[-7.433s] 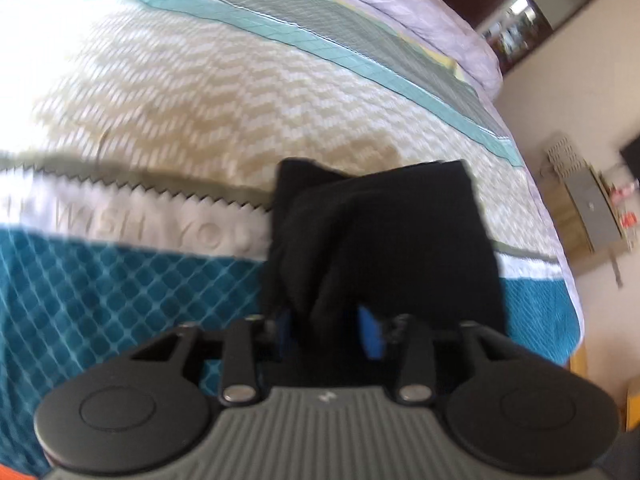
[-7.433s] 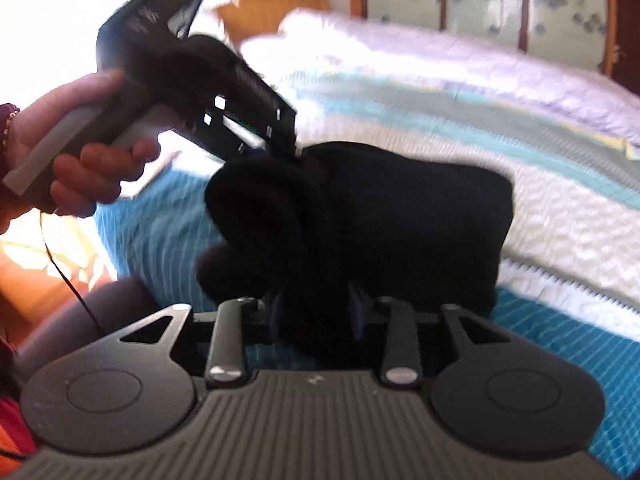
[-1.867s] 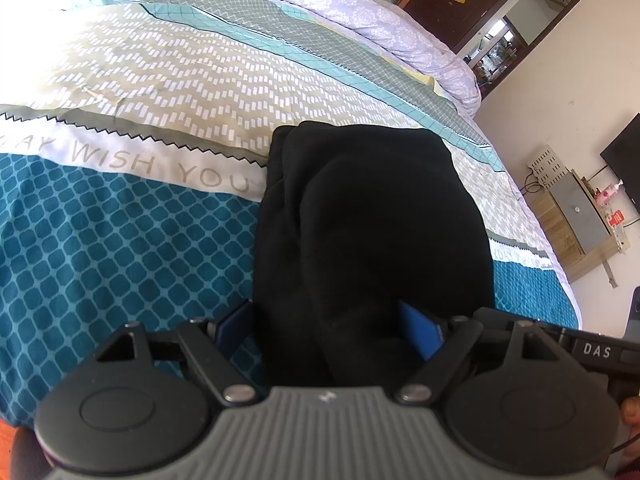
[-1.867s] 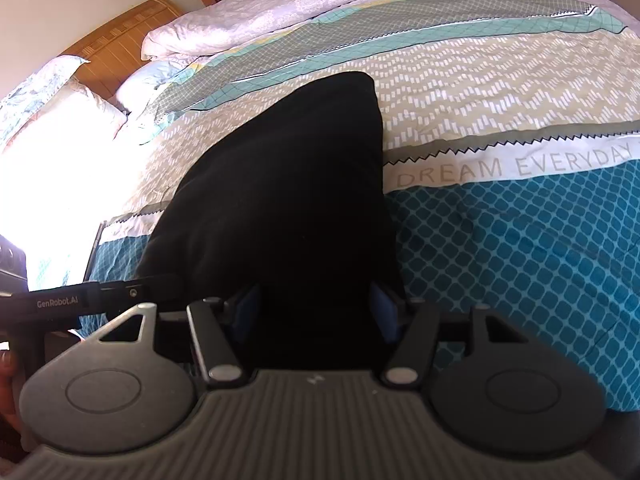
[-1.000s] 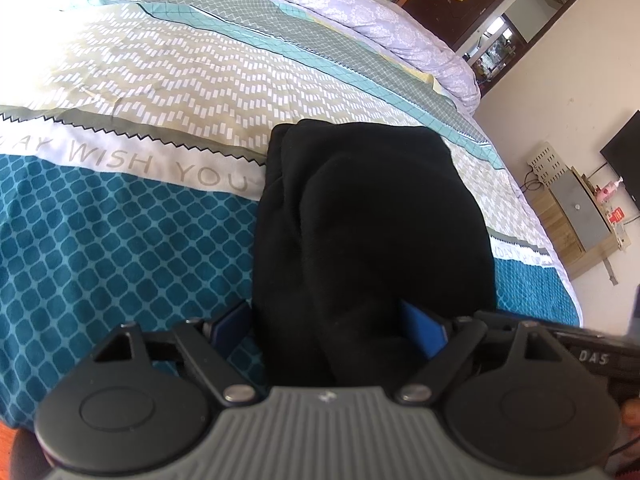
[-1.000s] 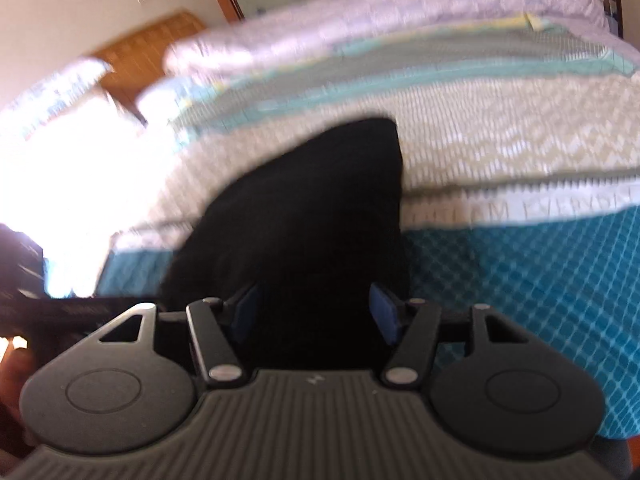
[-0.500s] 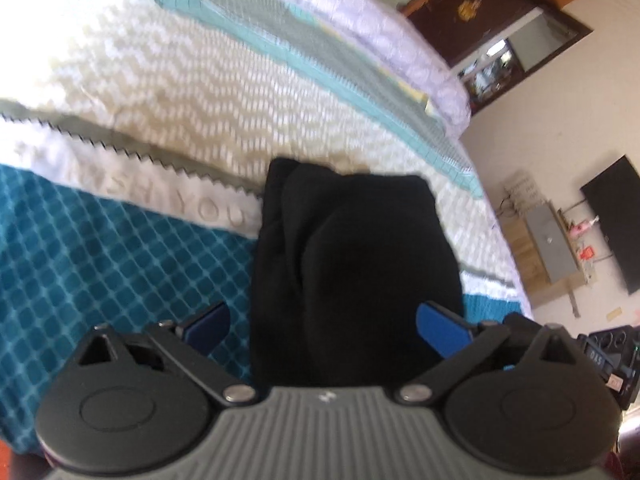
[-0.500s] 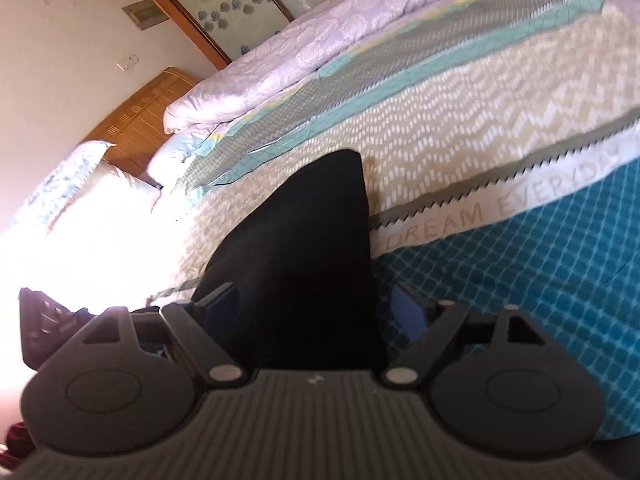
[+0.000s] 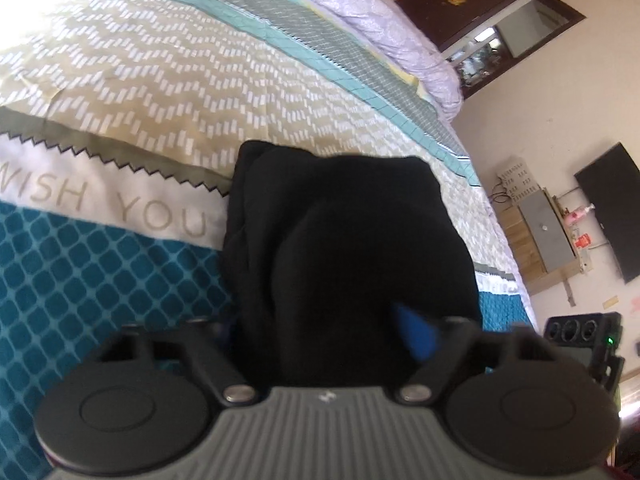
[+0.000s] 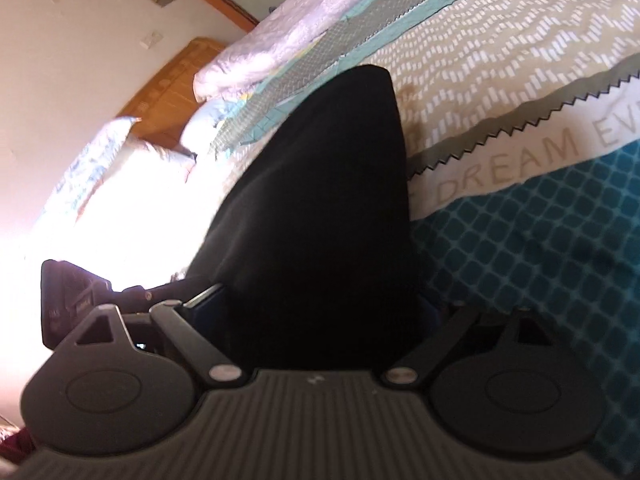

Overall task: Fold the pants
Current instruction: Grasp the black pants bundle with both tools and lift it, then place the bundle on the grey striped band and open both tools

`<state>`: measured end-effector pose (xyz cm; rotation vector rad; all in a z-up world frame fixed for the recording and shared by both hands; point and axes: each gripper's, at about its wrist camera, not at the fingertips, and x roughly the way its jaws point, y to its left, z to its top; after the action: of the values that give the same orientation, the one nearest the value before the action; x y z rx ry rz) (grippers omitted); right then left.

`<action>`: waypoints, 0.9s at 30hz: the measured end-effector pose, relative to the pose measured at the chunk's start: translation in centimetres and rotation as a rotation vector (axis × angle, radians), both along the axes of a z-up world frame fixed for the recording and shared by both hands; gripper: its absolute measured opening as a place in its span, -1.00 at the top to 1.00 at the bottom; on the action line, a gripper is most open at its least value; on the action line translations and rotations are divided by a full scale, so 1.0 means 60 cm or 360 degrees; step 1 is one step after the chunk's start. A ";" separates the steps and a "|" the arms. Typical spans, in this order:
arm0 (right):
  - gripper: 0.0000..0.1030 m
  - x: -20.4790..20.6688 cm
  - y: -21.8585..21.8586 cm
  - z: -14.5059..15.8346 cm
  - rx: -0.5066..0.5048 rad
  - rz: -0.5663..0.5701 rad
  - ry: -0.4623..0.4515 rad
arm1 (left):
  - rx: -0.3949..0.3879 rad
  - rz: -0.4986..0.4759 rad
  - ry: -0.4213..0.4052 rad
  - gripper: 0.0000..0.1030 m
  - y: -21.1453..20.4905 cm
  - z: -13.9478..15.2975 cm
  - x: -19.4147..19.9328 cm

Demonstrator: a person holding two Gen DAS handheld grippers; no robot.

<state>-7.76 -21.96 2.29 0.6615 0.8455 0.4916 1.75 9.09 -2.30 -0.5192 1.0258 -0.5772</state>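
Black pants (image 9: 340,248) folded on bed (image 9: 120,272) | left tool (image 9: 320,340) closing around hem, right tool (image 10: 320,320) opening, neither gripping | judgement: tidy near edge squarely

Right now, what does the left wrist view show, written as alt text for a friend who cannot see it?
Folded black pants lie on a patterned bedspread printed "WISH YOU", their near end between the closing fingers of the left gripper. A lilac quilt lies along the bed's far side; beyond it are a dark wooden cabinet and a wall-mounted black screen.
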 end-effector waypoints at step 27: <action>-0.08 0.536 -0.036 0.016 -0.0065 -0.0294 -0.0265 | 0.0273 0.0272 -0.0474 0.25 -0.142 0.096 0.555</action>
<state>24.37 -24.10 3.27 0.6445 0.6293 0.3563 35.06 0.55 3.46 -0.3523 0.7317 -0.3958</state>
